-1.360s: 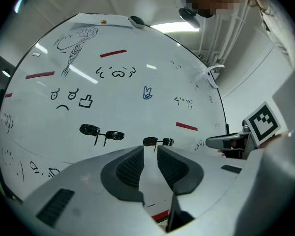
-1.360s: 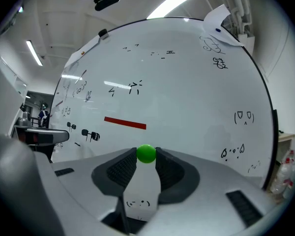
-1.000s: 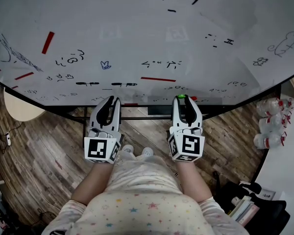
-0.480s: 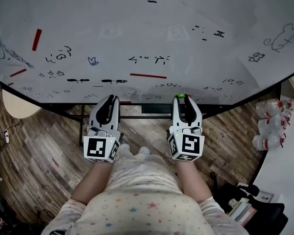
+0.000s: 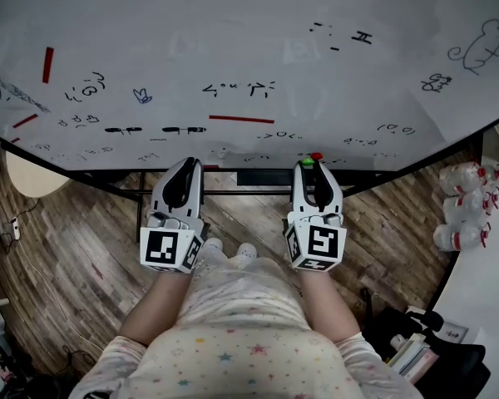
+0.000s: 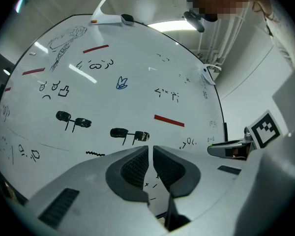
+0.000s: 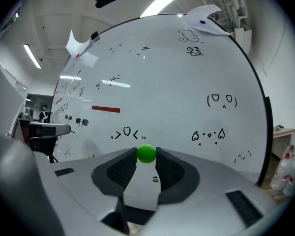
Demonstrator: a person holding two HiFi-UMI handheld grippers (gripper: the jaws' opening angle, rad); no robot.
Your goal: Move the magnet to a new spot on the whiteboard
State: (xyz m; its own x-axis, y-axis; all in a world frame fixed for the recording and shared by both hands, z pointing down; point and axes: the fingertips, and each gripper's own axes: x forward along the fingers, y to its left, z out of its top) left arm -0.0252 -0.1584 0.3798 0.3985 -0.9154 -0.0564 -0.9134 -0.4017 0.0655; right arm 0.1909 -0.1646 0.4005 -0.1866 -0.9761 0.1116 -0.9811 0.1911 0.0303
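Observation:
A small green ball magnet [image 7: 146,153] is pinched between the fingertips of my right gripper [image 7: 146,155], which is shut on it. In the head view the green magnet [image 5: 308,163] shows at that gripper's tip [image 5: 310,167], level with the lower edge of the whiteboard [image 5: 249,56]. The whiteboard [image 7: 177,82] stands a short way beyond the magnet, covered in small black doodles. My left gripper [image 6: 150,150] is shut with only a thin slit between its pads and holds nothing. It hangs beside the right one, left gripper [image 5: 185,169] pointing at the board's lower edge.
Red bar magnets [image 5: 241,119] [image 5: 47,64] sit on the board, and a small red spot [image 5: 317,156] lies by its lower edge. Water bottles [image 5: 461,206] stand on the floor at right. A round tabletop [image 5: 33,181] is at left, books and a bag [image 5: 416,347] at lower right.
The board's markings have slid up and left in the head view. Both grippers keep nearly the same place, and the green magnet stays in the right one.

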